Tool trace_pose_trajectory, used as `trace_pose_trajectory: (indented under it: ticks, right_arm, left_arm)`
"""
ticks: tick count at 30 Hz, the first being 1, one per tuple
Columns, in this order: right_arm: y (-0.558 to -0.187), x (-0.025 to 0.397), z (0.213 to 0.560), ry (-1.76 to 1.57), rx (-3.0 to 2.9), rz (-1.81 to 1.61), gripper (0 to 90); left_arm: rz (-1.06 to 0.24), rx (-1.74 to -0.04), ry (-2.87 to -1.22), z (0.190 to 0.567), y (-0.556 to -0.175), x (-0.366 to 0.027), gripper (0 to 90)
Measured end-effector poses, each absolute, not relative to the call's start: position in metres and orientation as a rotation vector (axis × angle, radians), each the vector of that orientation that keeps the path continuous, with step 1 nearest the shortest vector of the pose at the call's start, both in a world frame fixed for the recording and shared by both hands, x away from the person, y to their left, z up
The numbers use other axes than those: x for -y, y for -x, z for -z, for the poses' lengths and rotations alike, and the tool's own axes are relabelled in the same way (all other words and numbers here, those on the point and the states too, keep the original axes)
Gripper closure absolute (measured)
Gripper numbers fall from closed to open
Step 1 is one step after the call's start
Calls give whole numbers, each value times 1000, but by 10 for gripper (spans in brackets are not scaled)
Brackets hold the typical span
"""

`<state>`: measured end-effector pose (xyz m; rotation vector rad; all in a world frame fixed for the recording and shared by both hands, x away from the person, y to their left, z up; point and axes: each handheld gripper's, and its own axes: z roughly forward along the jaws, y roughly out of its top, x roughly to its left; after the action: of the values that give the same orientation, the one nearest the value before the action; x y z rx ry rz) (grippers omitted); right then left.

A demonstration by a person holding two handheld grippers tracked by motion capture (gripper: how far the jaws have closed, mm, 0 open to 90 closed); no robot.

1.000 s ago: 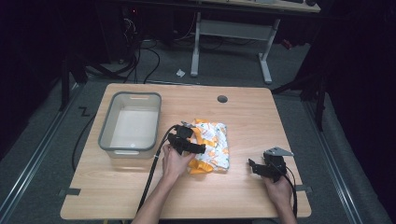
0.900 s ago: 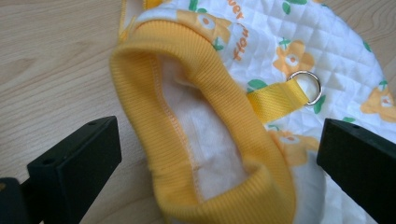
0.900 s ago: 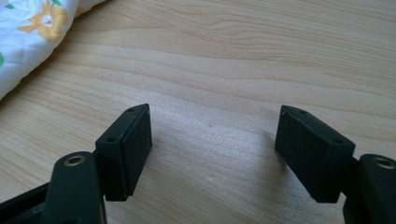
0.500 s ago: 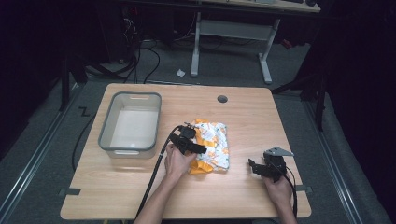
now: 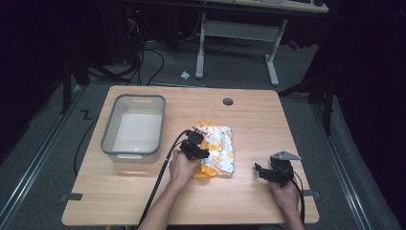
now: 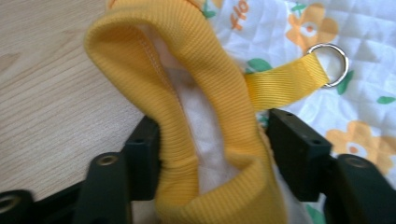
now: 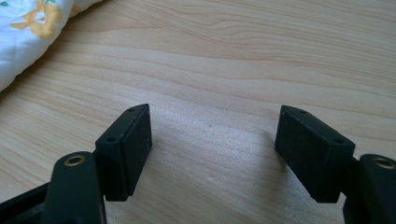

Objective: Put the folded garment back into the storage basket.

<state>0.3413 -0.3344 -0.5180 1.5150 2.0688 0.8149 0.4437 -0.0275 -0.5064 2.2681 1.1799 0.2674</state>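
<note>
A white quilted garment (image 5: 221,146) with orange flowers and yellow ribbed trim lies bunched in the middle of the wooden table (image 5: 119,201). My left gripper (image 5: 194,144) sits at its near left edge. In the left gripper view that gripper (image 6: 217,156) is shut on the folded yellow ribbed edge (image 6: 201,70), which fills the gap and touches both jaws. A yellow strap with a metal ring (image 6: 329,65) lies on the quilted cloth (image 6: 299,23) beyond. My right gripper (image 5: 262,171) rests low over bare wood right of the garment. It (image 7: 215,149) is open, with nothing between its jaws.
A grey plastic bin (image 5: 109,139) stands left of the garment, with nothing visible inside it. A round cable hole (image 5: 228,101) sits near the far edge. A corner of the garment (image 7: 28,28) lies to the upper left of the right gripper.
The left gripper has edged slightly forward at the garment's edge. The right gripper has stayed where it was.
</note>
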Motion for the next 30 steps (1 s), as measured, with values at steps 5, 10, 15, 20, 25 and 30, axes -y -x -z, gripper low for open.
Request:
trace_pose_trajectory:
  ticks: [5,10,15,20,25,30]
  right_arm:
    - [-341,334,518,-1515,-2067,-815,276]
    - [-341,334,518,-1515,-2068,-815,276]
    - [-341,334,518,-1515,-2068,-815,277]
    - [-341,334,518,-1515,-2069,-815,276]
    - [-341,334,518,-1515,-2067,-816,276]
    - [-341,334,518,-1515,-2067,-815,277]
  left_arm:
    - [-245,-1176,-2270,505,-445,25,599]
    - [-196,-1182,-2249,505,-447,22,705]
    - [-179,-1173,-2225,503,-448,18,766]
    - [-171,-1153,-2187,495,-447,13,799]
    - [-165,-1114,-2171,487,-443,10,807]
    - [-154,-1093,-2128,478,-440,7,808]
